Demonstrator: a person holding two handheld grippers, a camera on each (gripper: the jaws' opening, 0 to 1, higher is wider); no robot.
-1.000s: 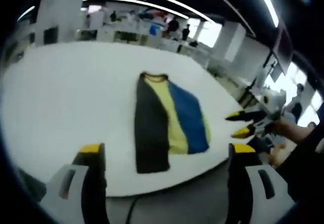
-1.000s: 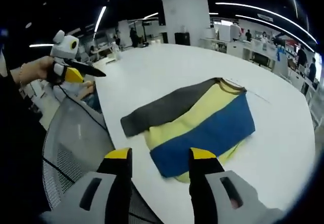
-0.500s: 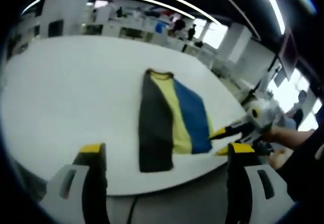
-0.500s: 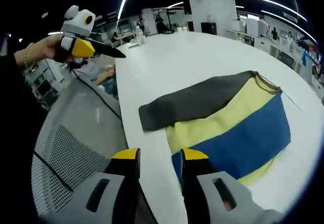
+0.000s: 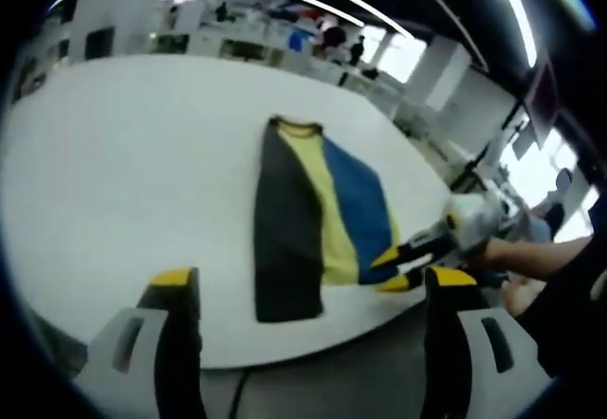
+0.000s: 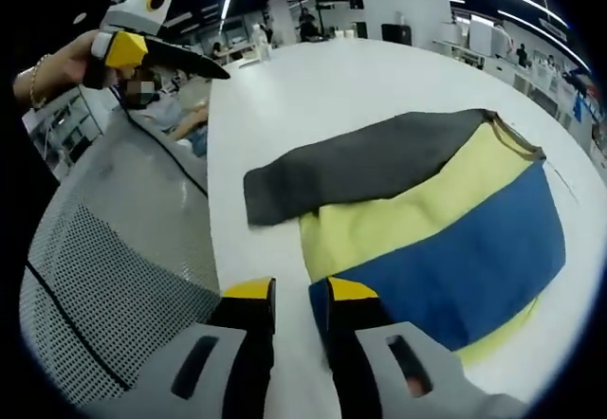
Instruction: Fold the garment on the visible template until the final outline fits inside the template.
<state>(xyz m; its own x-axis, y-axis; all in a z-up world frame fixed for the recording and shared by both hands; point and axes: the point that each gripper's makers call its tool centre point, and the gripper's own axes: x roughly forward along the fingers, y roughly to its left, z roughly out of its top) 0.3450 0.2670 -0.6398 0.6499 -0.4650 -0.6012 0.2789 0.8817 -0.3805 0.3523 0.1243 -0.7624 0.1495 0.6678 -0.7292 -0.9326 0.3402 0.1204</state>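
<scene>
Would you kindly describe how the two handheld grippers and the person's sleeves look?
Each gripper, left and right, has grey jaw bodies with black fingers tipped yellow. The person's hand wears a bracelet at the wrist; the sleeves look dark.

— What is the garment (image 6: pixel 417 220) made of?

— Soft matt cloth, in a dark grey band, a yellow band and a blue band, with a few shallow wrinkles. It lies on my table (image 6: pixel 313 97), which is smooth, white and faintly shiny, perhaps laminate; the left gripper view is too blurred to settle it.

— And your grippers?

— My right gripper (image 6: pixel 292 291) has matt black jaws with yellow plastic tips and a pale grey plastic body. My left gripper (image 5: pixel 308 277) looks the same. Near me on the left, the chair (image 6: pixel 104 277) has a fine, see-through grey mesh back.
</scene>
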